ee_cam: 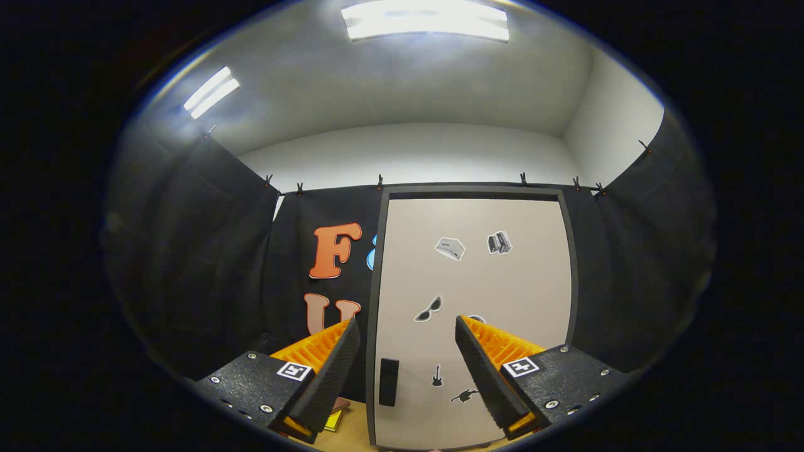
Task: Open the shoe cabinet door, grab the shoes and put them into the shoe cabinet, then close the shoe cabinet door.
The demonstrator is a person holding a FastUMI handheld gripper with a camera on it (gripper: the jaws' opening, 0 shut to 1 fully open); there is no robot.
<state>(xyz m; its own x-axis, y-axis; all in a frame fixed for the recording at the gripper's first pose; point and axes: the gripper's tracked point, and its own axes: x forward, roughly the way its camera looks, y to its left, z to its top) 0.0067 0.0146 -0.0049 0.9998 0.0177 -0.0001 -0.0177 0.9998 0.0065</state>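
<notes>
hand-held gripper (407, 326) | fingers: spread wide apart, nothing held between them | pose: level, tips angled slightly upward and forward

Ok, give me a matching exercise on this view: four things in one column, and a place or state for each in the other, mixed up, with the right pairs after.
Things:
1. cabinet door
2. door handle
3. sunglasses sticker
4. gripper

Places or states:
A. dark, low on the door near its left edge
B. open, holding nothing
C. closed, pale, in a dark frame
D. on the door, just above the gap between the fingers

Pairs: 1-C, 2-A, 3-D, 4-B
</notes>
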